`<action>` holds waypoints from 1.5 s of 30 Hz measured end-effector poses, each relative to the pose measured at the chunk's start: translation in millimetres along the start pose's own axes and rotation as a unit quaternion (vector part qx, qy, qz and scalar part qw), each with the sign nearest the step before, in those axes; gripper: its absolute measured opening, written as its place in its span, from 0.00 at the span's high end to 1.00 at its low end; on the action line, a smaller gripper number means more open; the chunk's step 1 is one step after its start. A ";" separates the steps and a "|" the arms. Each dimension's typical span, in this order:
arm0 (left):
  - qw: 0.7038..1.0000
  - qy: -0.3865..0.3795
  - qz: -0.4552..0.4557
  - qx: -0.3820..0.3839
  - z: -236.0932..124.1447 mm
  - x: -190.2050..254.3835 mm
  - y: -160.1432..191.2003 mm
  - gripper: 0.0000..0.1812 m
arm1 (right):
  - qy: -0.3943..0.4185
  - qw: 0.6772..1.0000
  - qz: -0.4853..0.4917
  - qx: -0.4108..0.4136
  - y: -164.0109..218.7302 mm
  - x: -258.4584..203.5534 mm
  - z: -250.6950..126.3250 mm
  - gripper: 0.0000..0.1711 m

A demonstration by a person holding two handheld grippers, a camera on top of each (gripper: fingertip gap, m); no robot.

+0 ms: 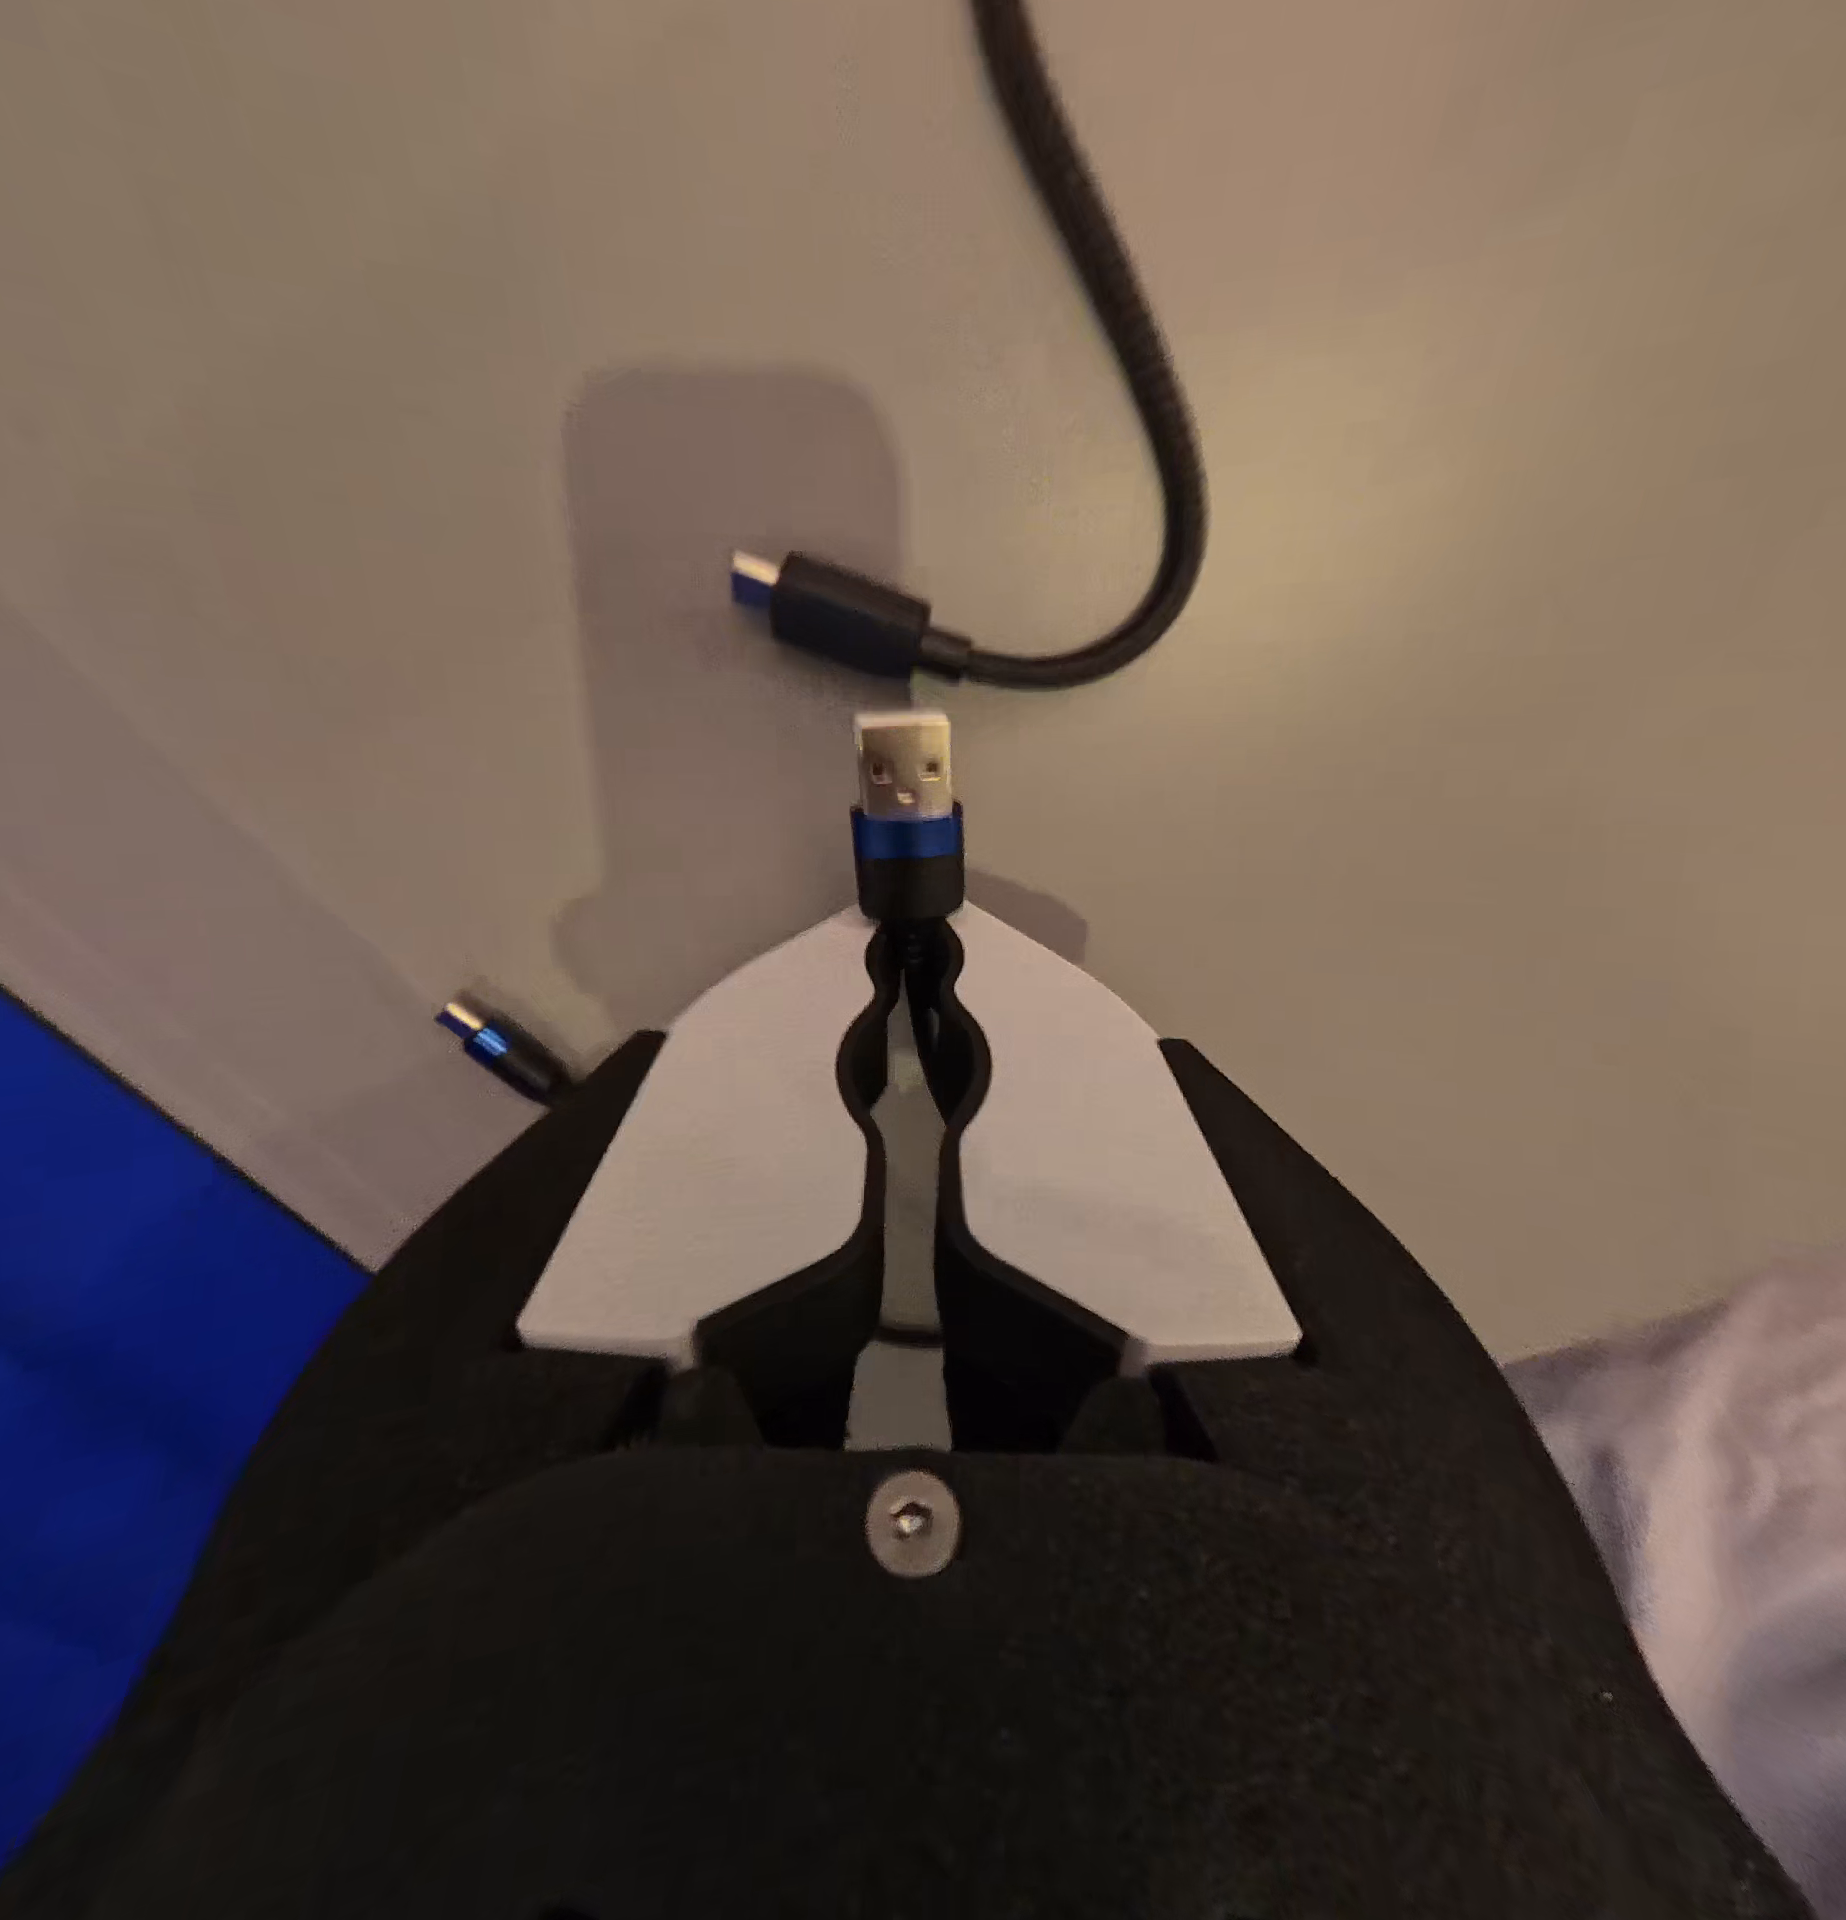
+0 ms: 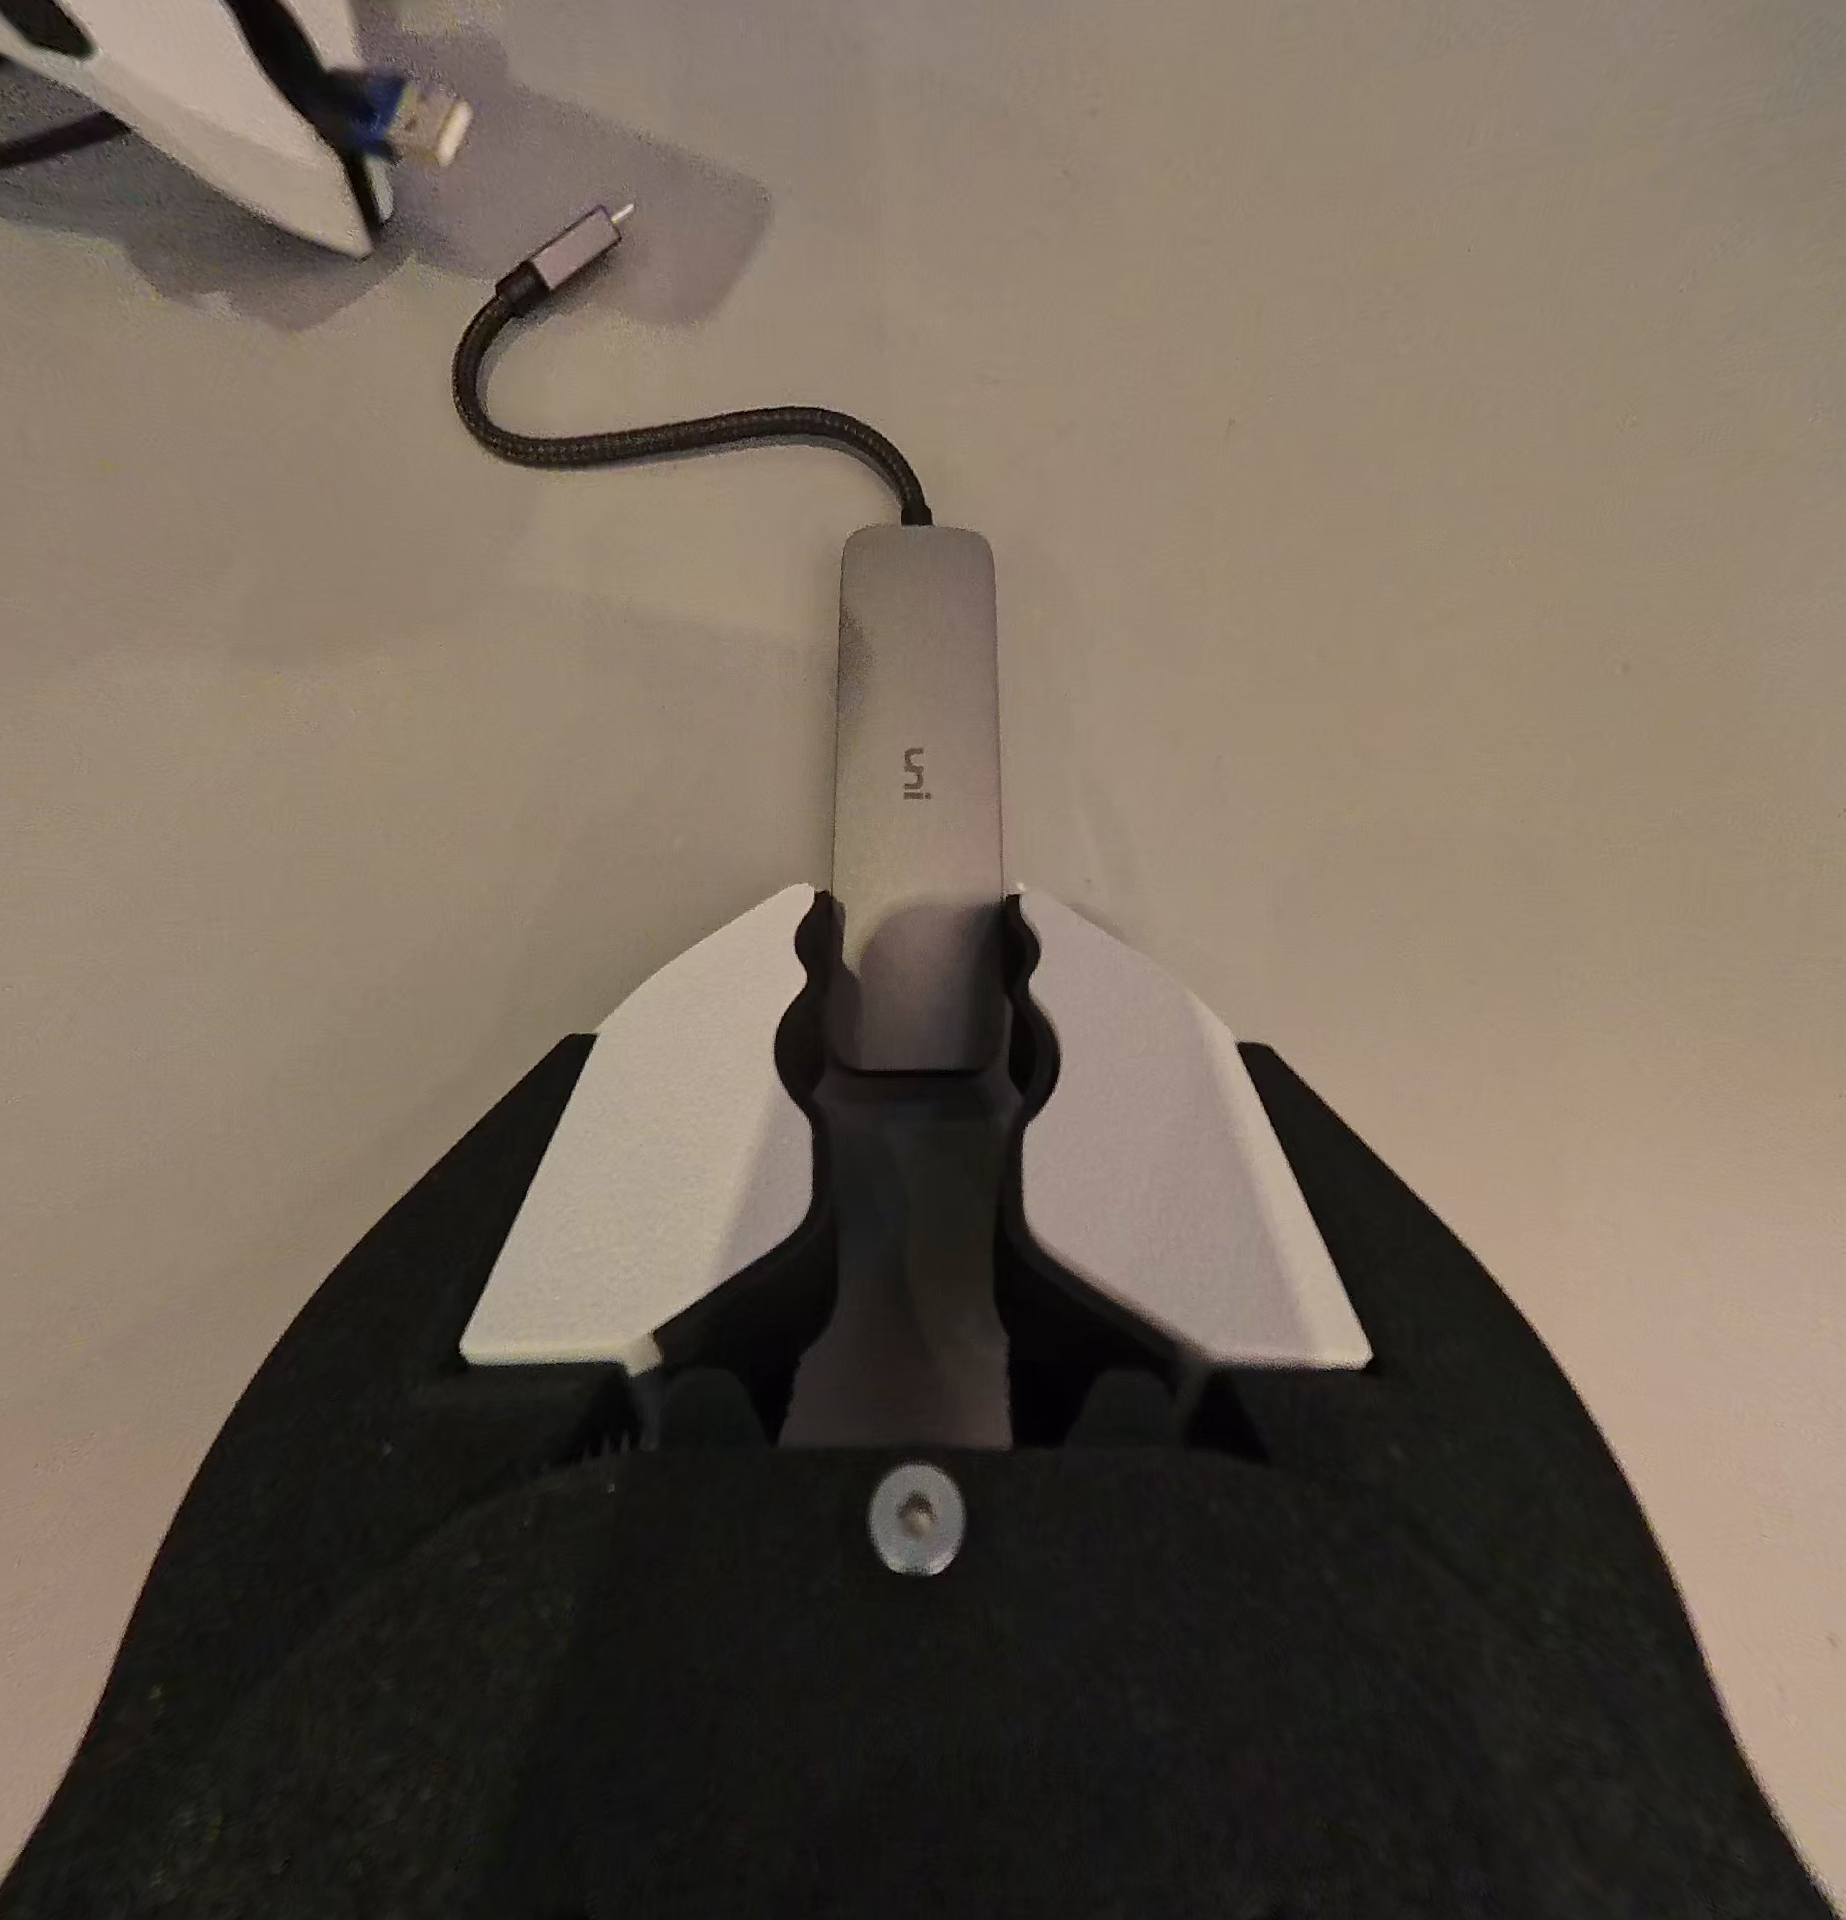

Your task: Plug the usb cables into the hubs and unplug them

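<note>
My left gripper (image 1: 908, 925) is shut on a black USB-A cable just behind its blue-banded plug (image 1: 906, 800), which sticks out forward above the table. The cable's other blue-tipped end (image 1: 493, 1044) lies at the left. My right gripper (image 2: 919, 914) is shut on the near end of a slim grey hub (image 2: 919, 707) lying on the table. The hub's braided lead (image 2: 670, 436) curves left to a small plug (image 2: 560, 260), which also shows in the left wrist view (image 1: 825, 613). The left gripper (image 2: 363, 145) with the USB-A plug (image 2: 436, 125) appears at the top left, apart from the hub.
The pale table (image 1: 1418, 727) lies under both grippers. A blue surface (image 1: 119, 1351) is at the lower left beyond the table edge. A grey fuzzy cloth (image 1: 1729, 1507) is at the lower right. About 20 cm separates my left fingertips from my right.
</note>
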State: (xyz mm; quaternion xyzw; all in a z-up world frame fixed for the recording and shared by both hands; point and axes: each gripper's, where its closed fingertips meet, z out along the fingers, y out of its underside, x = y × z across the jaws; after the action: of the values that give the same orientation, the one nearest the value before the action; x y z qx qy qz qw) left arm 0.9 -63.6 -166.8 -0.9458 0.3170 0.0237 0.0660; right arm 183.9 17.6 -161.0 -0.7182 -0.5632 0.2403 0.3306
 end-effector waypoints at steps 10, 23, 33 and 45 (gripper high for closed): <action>0.996 0.059 -0.055 -0.026 -1.5 -3.6 5.9 0.93 | 0.004 1.000 0.009 0.001 4.7 3.8 -6.0 0.82; 0.995 -0.014 0.044 0.090 -36.6 3.5 -54.4 0.77 | 0.011 0.999 0.016 0.032 1.8 6.7 -18.9 0.82; 0.954 0.004 0.247 0.173 -10.8 71.4 -161.2 0.71 | -0.003 0.999 0.010 0.031 5.2 -0.8 -25.0 0.82; 0.911 0.046 0.369 0.178 1.7 93.6 -175.8 0.71 | -0.005 0.997 -0.002 0.080 -6.6 1.9 -45.6 0.82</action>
State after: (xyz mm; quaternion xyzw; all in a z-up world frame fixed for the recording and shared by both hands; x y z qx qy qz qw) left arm 181.6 19.8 -157.3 -0.7339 0.6453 -0.0538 0.2052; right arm 212.9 11.1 -125.6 -0.6873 -0.5453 0.2870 0.3847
